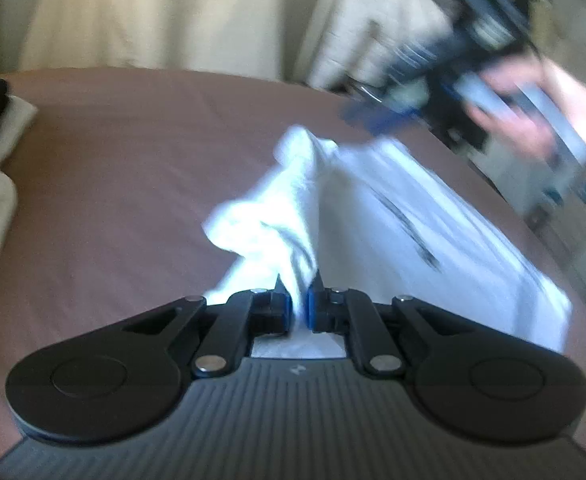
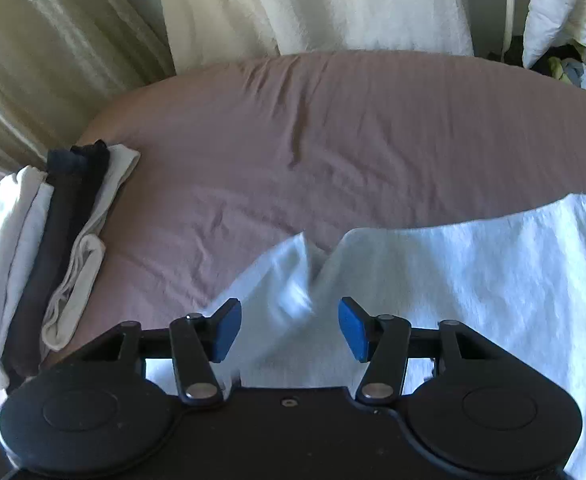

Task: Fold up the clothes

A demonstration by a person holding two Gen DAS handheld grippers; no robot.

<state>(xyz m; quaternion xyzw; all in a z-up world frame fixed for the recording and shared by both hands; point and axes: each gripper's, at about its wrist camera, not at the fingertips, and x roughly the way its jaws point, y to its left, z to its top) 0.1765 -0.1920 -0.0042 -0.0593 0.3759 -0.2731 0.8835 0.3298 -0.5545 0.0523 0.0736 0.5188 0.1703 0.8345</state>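
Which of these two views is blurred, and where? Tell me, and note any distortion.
Left wrist view: motion blur smears the right gripper, the hand holding it, and the white garment. Right wrist view: mostly sharp, with slight smear on the raised fold between its open jaws. Both: fisheye bends the bed's far edge into an arc.

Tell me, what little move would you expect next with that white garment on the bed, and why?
Probably the right gripper should close on the raised fold of the white garment between its blue pads. The left gripper is already shut on a bunched edge, while the right one's jaws stand open around the cloth without pinching it. Folding on the bed sheet likely needs both ends held.
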